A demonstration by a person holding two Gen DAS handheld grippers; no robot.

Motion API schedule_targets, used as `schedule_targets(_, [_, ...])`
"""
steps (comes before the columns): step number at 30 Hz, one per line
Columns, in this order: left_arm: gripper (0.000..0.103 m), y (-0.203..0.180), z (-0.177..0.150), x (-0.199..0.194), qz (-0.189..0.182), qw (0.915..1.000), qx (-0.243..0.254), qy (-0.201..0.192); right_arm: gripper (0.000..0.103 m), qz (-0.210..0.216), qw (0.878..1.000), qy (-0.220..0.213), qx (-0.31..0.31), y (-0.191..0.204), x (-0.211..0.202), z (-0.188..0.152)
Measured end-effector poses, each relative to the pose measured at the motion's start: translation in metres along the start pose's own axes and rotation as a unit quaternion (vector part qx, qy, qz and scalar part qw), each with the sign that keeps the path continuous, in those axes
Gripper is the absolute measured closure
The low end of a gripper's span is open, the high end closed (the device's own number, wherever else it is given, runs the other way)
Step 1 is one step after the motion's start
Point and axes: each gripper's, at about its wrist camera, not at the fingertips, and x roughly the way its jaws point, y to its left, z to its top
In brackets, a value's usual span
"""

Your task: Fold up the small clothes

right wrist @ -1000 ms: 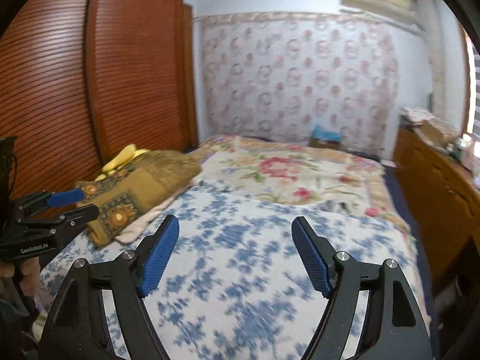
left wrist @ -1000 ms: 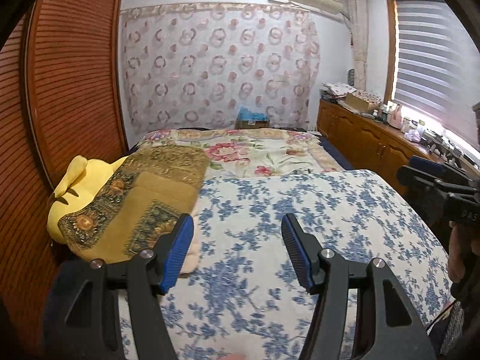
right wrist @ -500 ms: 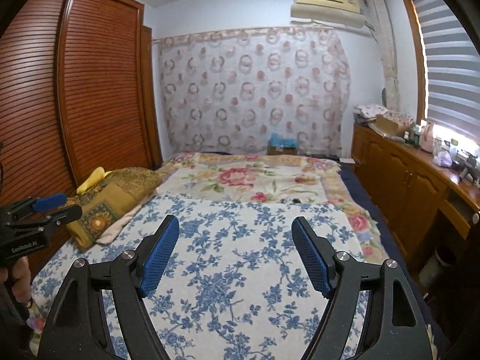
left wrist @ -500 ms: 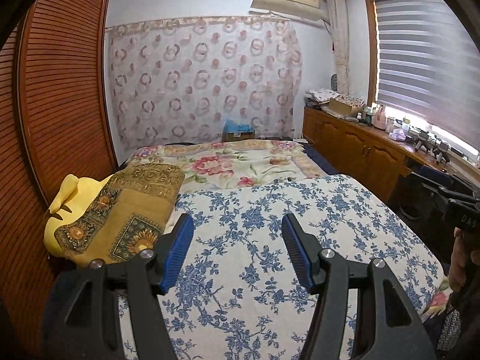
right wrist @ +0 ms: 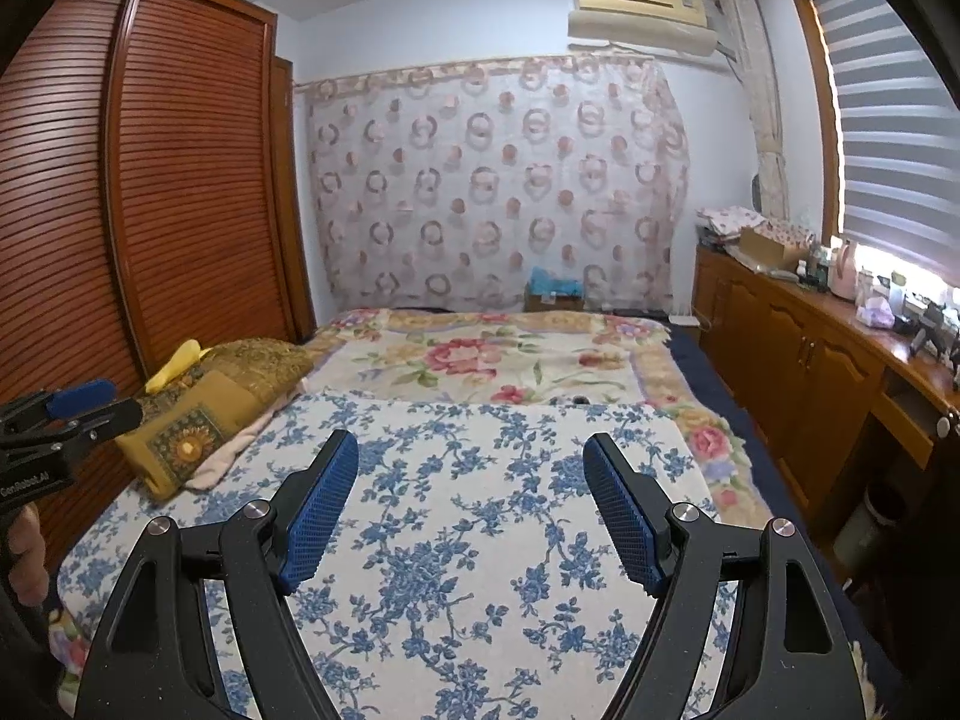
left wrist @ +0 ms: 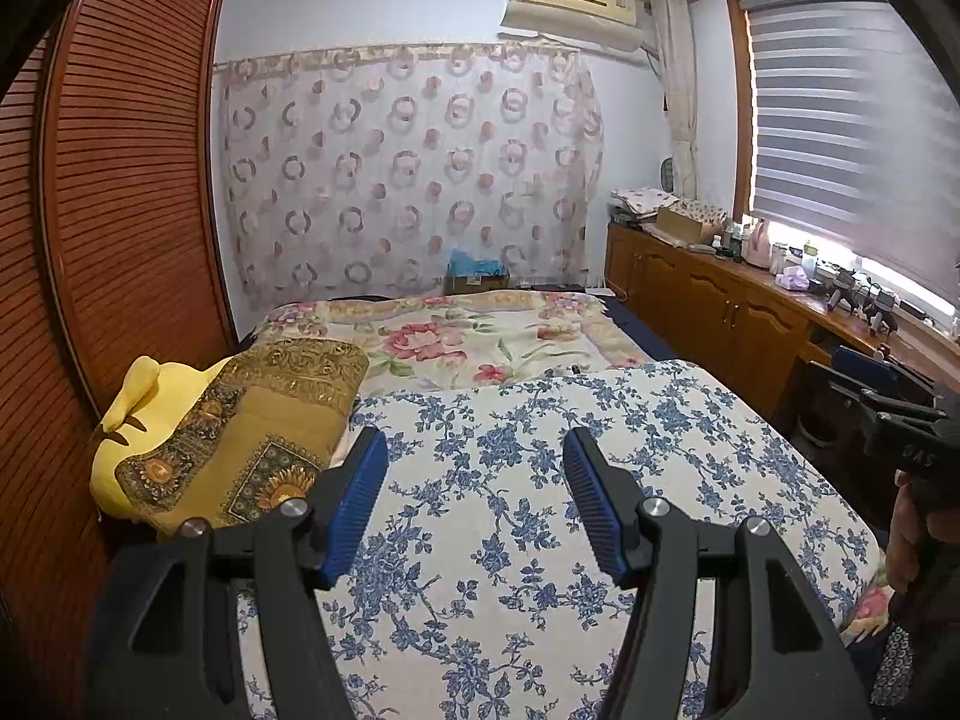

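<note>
Blue-flowered bedspread [left wrist: 540,516] lies beneath the left hand-held gripper [left wrist: 474,498] and right hand-held gripper [right wrist: 471,507], both spread wide and holding nothing; no small clothes are visible.

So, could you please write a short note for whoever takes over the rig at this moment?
Left gripper: jaws open, holding nothing, above the blue-flowered bedspread.
Right gripper: jaws open, holding nothing, also over the bedspread.
Job's things: no small garment shows in either view. The gold patterned cloth lies folded over a yellow cushion at the bed's left edge, by the wardrobe.
Done: nothing visible.
Left: find the clothes, lay them on the bedspread, fold them.
</note>
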Motion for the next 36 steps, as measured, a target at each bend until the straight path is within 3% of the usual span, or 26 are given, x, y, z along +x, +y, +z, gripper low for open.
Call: schedule_targets(36, [0.042, -0.0015, 0.0013, -0.0049, 0.002, 1.0000, -0.001, -0.004, 0.024, -0.001, 1.000, -0.003, 0.000, -0.0035, -0.0013, -0.0014])
